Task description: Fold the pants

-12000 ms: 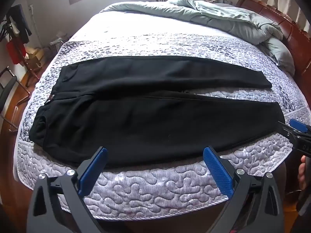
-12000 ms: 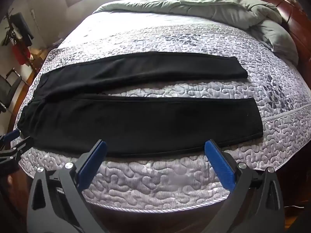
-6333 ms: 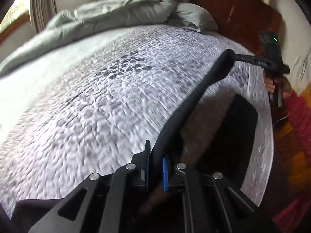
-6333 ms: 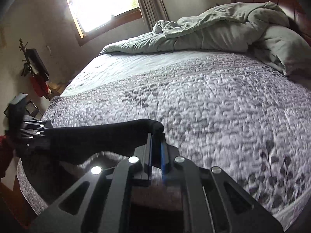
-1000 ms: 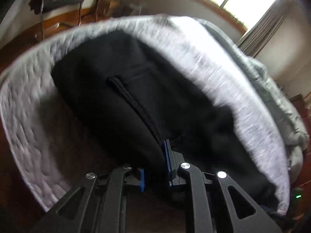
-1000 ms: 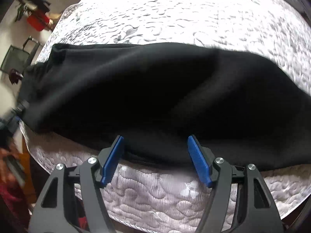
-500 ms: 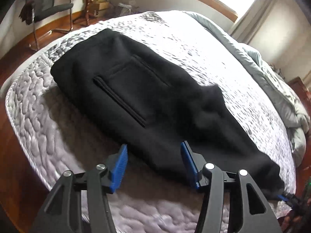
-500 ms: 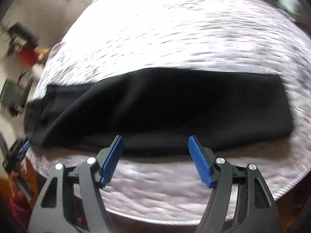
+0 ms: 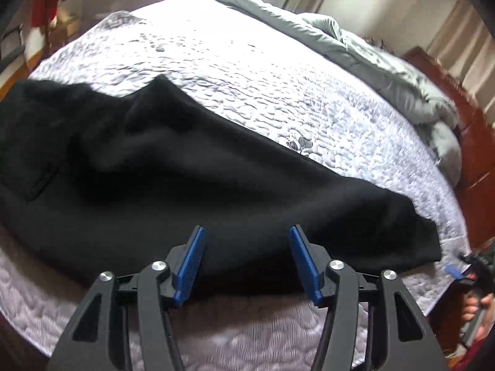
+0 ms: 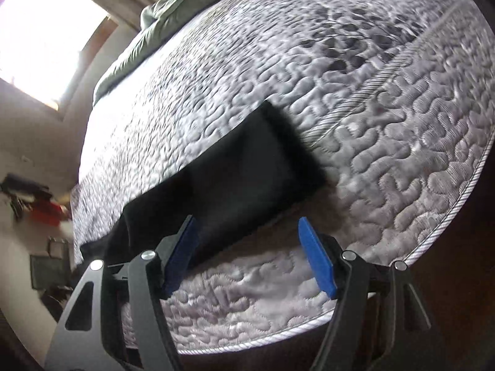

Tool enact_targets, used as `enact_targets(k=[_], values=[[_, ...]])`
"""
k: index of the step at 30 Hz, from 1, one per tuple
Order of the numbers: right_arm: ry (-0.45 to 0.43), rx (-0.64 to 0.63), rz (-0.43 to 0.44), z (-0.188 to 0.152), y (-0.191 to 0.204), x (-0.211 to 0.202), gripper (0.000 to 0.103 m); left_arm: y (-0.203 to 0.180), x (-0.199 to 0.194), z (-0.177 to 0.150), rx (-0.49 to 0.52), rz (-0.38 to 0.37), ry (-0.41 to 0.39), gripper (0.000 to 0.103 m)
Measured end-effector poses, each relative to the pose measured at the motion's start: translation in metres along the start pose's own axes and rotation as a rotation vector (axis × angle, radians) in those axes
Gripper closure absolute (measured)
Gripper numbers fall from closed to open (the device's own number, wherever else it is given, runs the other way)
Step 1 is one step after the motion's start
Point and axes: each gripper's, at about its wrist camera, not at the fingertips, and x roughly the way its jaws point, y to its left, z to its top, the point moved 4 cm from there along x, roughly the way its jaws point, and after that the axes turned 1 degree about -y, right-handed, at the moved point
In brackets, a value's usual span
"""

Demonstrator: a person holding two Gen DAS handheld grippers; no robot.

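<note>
Both grippers, left [image 9: 246, 264] and right [image 10: 247, 255], have just let go, fingers apart; the pants [image 9: 185, 179] seemingly lie halved lengthwise, ready for cross-folding.

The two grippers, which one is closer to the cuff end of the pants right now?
The right gripper, open: the black pants end squarely just ahead of it. The left gripper, also open, faces their middle, cuffs off to its right.
</note>
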Motion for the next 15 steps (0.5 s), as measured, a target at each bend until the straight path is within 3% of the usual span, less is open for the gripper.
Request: enact_targets(k=[4,7,9,15], values=[[0.005,0.061,0.067,0.008,-0.012,0.003,0.044,-0.003,0.016,-0.001,0.009,0.037,0.026,0.040],[-0.018,0.114,0.144,0.020,-0.021,0.000,0.044,-0.002,0.016,-0.003,0.006,0.055,0.020,0.040],[-0.031,0.097,0.132,0.028,-0.022,-0.004,0.044,0.001,0.015,-0.002,-0.003,0.062,0.007,0.038],[0.057,0.016,0.006,0.026,-0.019,0.019,0.043,0.001,0.018,-0.002,0.022,0.100,0.016,0.036]])
